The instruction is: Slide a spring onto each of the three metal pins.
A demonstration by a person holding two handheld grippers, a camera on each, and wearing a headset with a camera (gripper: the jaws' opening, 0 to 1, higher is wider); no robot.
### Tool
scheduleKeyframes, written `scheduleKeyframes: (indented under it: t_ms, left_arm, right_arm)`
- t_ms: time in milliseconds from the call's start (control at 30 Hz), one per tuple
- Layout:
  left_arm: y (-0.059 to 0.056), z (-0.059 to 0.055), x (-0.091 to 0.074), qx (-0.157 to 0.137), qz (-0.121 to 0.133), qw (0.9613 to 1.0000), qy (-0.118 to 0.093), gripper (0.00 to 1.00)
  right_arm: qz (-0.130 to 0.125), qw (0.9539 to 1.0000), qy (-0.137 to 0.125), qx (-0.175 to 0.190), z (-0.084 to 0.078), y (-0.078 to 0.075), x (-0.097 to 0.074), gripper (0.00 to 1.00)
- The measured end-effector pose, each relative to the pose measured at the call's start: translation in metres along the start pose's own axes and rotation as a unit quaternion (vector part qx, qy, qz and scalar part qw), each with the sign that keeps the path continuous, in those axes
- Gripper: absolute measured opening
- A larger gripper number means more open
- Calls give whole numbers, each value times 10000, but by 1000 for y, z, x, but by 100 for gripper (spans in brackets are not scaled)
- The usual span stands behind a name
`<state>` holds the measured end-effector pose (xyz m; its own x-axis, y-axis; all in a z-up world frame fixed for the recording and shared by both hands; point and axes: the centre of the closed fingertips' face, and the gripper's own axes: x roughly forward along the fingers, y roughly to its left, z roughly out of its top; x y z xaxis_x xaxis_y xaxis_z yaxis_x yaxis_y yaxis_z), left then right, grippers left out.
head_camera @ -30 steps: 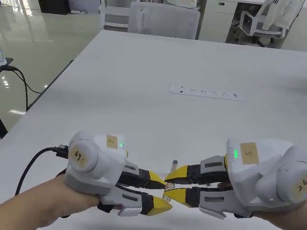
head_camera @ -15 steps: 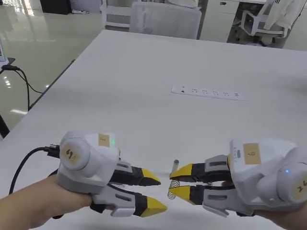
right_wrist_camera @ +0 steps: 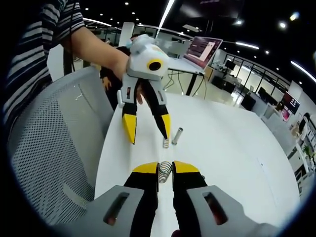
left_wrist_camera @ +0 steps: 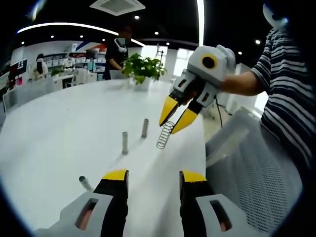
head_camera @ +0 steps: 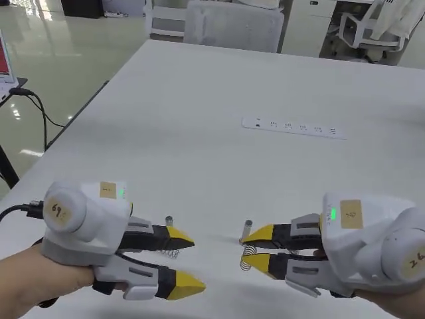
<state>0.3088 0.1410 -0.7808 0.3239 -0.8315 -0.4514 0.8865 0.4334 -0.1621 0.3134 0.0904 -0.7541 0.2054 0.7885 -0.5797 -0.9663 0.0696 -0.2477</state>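
The right gripper (head_camera: 251, 251), at the lower right of the head view, was pressed together on a spring (head_camera: 246, 254). The spring was pinched by one end, so that the rest of the coil projected past the yellow tips. This grip was judged to leave the open bore free for threading over a pin. The nearest pin (head_camera: 248, 228) stood upright on the white table (head_camera: 199, 119), just above the held spring in the frame. That placement suggested the spring was being lined up with it, though it had not yet been slid on. The left gripper (head_camera: 192, 263), at the lower left, was spread with nothing between its jaws. It was held apart from the right one, apparently to leave the approach clear. A second pin (head_camera: 169, 220) was seen just above its upper jaw, and a third pin (left_wrist_camera: 85, 183) at the lower left of the left gripper view. A second coil (head_camera: 171, 251) was seen beside the left gripper's upper jaw, but whether it sat on a pin could not be told.
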Motion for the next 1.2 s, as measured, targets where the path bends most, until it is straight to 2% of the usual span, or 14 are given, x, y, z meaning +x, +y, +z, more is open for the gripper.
scheduleKeyframes:
  t_ms: [300,433,500,700,933,1033,1200]
  left_arm:
    - [6,-4,-15,-138,189,9997,-113,41]
    - [11,-6,-22,-216,329,9991,-163,52]
    - [17,-9,-27,-296,493,9982,-177,56]
    - [29,-14,-39,-453,832,9952,-248,76]
    - [35,-16,-50,-616,1028,9921,-379,91]
    - [40,-21,-53,-719,1173,9899,-340,98]
    - [44,-22,-58,-787,1258,9881,-404,98]
  right_arm:
    - [-123,9999,14,51,-2,-6,-1,7]
    - [-156,9998,45,78,-5,-8,-2,7]
    - [-164,9998,65,70,-6,-8,-1,7]
    - [-230,9997,114,44,-8,-11,-1,7]
    - [-391,9987,156,270,-14,-20,-2,7]
    - [-423,9984,140,345,-15,-22,-3,7]
    - [-531,9974,99,486,-14,-32,-4,7]
